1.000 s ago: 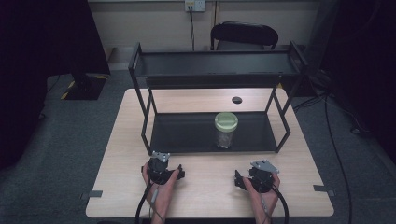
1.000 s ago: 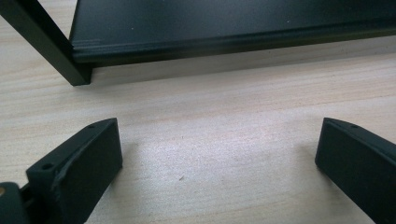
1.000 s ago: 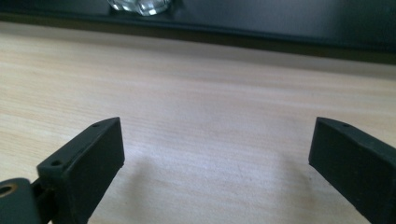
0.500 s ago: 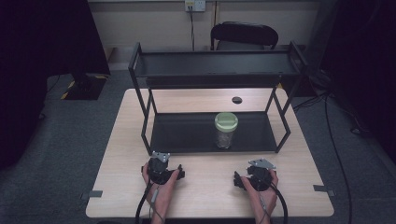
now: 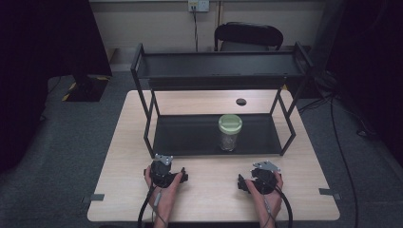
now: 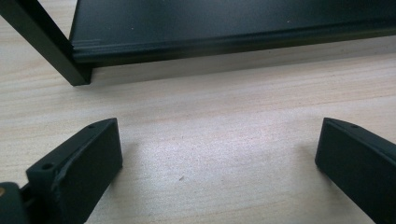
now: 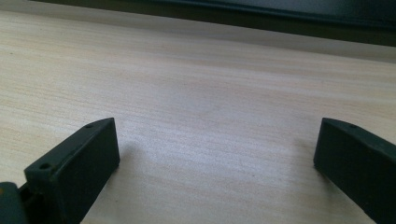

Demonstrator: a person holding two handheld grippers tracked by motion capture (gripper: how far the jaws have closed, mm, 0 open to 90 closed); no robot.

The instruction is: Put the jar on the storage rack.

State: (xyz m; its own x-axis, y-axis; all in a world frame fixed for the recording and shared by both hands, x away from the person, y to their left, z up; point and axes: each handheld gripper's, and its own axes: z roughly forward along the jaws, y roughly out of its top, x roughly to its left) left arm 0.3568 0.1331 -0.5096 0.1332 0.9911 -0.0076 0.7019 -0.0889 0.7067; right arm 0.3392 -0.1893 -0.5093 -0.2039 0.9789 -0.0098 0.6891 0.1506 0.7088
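Wooden table (image 5: 214,190): two hand-held grippers, one jar (image 5: 230,133), one rack (image 5: 218,71).

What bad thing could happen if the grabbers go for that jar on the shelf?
1. The glass jar stands tall on the bottom shelf, so a nudge from a jaw could tip it over.
2. The top shelf hangs over it, and a raised gripper might bump that.
3. The left gripper sits near the rack's front leg and could catch on it.
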